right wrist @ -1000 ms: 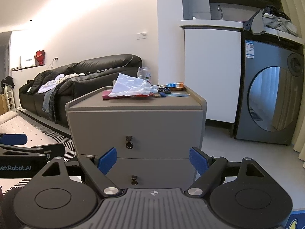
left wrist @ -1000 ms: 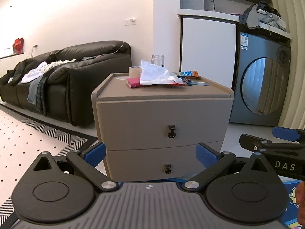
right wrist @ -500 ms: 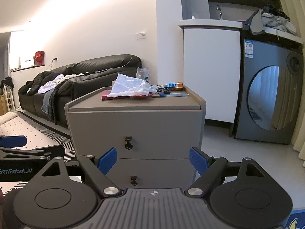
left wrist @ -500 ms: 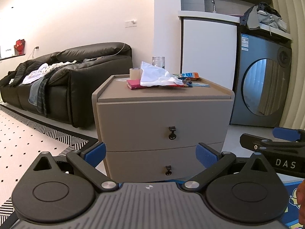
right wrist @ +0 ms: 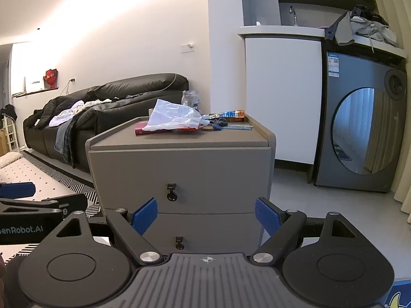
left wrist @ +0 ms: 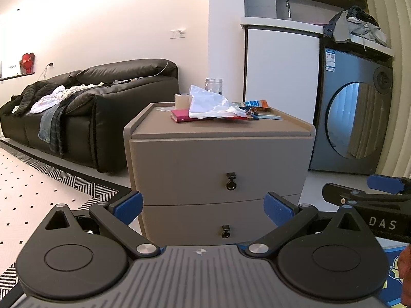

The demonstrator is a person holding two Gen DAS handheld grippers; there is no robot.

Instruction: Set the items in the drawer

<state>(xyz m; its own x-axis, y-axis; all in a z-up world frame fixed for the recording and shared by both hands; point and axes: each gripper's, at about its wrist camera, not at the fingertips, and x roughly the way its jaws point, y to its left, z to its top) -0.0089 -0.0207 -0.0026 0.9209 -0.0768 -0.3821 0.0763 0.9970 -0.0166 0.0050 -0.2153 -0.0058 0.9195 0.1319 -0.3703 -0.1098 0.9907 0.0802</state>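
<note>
Drawers are sitting closed straight ahead of both grippers, and you are holding the left gripper (left wrist: 203, 205) and right gripper (right wrist: 205, 214) spread wide, carrying nothing. The top drawer's ring pull (right wrist: 171, 192) is hanging just above and ahead of your right fingertips; it looks small, hard and loose, so pinch it squarely. The items are lying on the cabinet top (left wrist: 221, 128), higher and farther ahead: a limp, light plastic bag (left wrist: 210, 104) draped over a stiff red book (left wrist: 181, 115), with keys (right wrist: 218, 125) beside them, likely to slip.
</note>
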